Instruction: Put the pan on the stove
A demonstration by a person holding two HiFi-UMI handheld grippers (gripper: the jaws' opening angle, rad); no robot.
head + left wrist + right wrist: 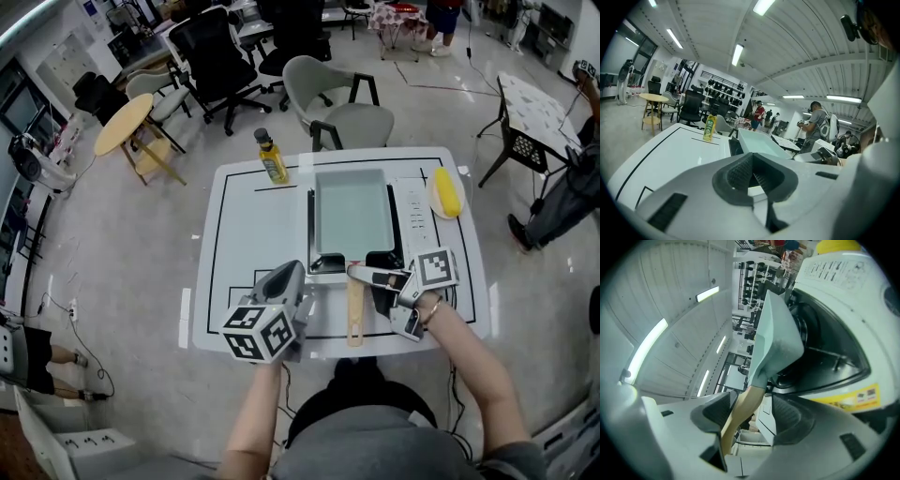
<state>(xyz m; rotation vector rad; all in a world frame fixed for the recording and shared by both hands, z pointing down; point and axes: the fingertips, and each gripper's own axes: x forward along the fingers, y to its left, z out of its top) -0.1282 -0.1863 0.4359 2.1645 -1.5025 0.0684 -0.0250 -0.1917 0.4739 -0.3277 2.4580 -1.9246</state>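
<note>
While the pale-green rectangular metal pan (352, 214) sits on the white tabletop stove (411, 211), your right gripper (362, 281) has its jaws spread either side of the pan's wooden handle (354, 317), not clamping it. Your left gripper (291, 274), jaws pressed together on nothing, hovers alongside.

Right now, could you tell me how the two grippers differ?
The left gripper has its jaws together, empty; the right gripper has them apart around the pan handle. The left gripper is over the table; the right gripper is by the stove. Both share one grey build.
</note>
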